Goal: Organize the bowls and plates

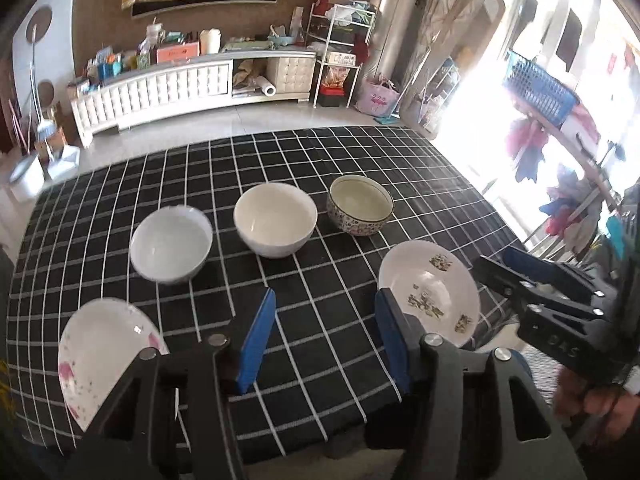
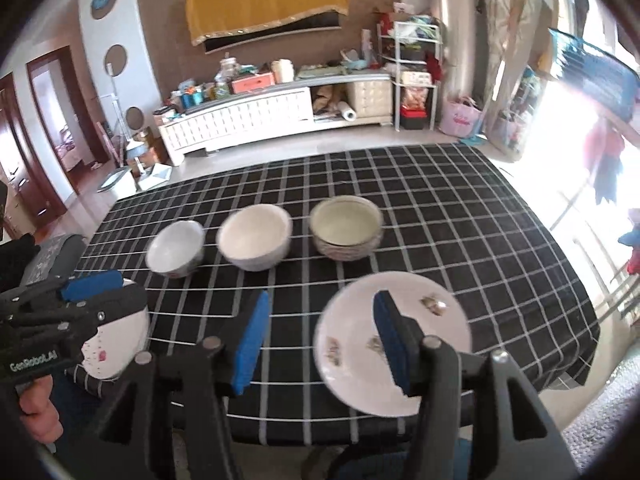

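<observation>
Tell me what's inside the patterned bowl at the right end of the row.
The patterned bowl shows only a bare pale-green interior, apparently empty. Its near wall hides part of the floor, so something small and flat there could go unseen.

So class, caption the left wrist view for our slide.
Open left gripper above checked tablecloth; three bowls behind, a plate each side.

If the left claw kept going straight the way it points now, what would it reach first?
Probably the bare checked tablecloth: the open left claw aims between the two plates. Farther along that line stands the plain white middle bowl; depth is hard to judge through the fisheye.
</observation>
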### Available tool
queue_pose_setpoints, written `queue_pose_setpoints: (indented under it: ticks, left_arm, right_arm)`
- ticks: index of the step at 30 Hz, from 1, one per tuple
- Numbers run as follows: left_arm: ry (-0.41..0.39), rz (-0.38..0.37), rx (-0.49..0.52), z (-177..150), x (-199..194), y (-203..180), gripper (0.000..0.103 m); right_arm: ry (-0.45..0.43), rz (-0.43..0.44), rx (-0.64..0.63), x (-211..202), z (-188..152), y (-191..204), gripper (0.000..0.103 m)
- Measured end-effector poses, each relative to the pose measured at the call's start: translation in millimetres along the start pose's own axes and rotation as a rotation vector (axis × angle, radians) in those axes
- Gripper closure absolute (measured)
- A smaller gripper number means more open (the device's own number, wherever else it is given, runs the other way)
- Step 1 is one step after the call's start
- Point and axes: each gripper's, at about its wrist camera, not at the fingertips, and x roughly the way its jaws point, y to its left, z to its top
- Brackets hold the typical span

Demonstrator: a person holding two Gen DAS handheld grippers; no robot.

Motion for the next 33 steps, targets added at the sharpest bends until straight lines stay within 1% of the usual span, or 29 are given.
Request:
queue_pose_setpoints:
  ticks: [2,4,8,10,12,15,18,20,25,27,28,30,33]
  left_arm:
    - [0.01,0.01,0.03,2.8,9.6,-10.3,0.054]
    - [0.029,0.011,0.039,5.2,21.5,-19.1,0.054]
    - [0.066,-0.007,0.058,8.6,41.3,-33.2,0.054]
    - [0.054,-0.011,0.08,9.4,46.5,-40.5,0.054]
    - [0.067,0.002,0.089,9.3,56.8,-46.8,0.054]
    - [0.107,-0.026,0.058,9.1,74.5,-51.3,0.054]
    - [0.162,-0.037,0.029,6.4,95.4,-53.9,0.054]
    - [0.192,-0.034,0.034,3.1,109.5,-57.8,0.054]
    - [0.237,-0.032,0.038,-5.7,136.1,-63.8,0.054]
    - [0.258,-0.028,0.041,-9.0,146.6,-65.1,0.054]
    - [0.268,-0.03,0.04,-9.5,150.3,-65.1,0.054]
    - [0.295,-0.038,0.032,-10.2,159.1,-64.2,0.054]
    - [0.314,-0.028,0.038,-10.6,169.4,-65.8,0.054]
  right_arm:
    - [0.016,-0.008,0.008,3.9,-0.2,-12.6,0.044]
    - [0.026,-0.016,0.024,7.1,-1.3,-24.8,0.044]
    - [0.069,-0.014,0.066,19.4,-5.8,-47.3,0.044]
    - [0.092,-0.023,0.066,26.7,-8.2,-55.5,0.044]
    - [0.114,-0.03,0.063,33.8,-10.5,-62.4,0.044]
    - [0.142,-0.039,0.064,44.3,-12.9,-74.6,0.044]
    - [0.164,-0.081,0.062,54.0,-17.4,-86.7,0.044]
    - [0.177,-0.078,0.089,62.1,-22.6,-97.6,0.044]
    - [0.215,-0.099,0.132,84.0,-32.4,-114.0,0.044]
    - [0.238,-0.092,0.145,91.8,-34.7,-118.3,0.044]
    - [0.257,-0.076,0.157,95.8,-35.9,-121.0,0.044]
    - [0.266,-0.069,0.171,98.6,-36.1,-124.8,0.044]
    - [0.28,-0.063,0.195,102.2,-36.8,-132.5,0.044]
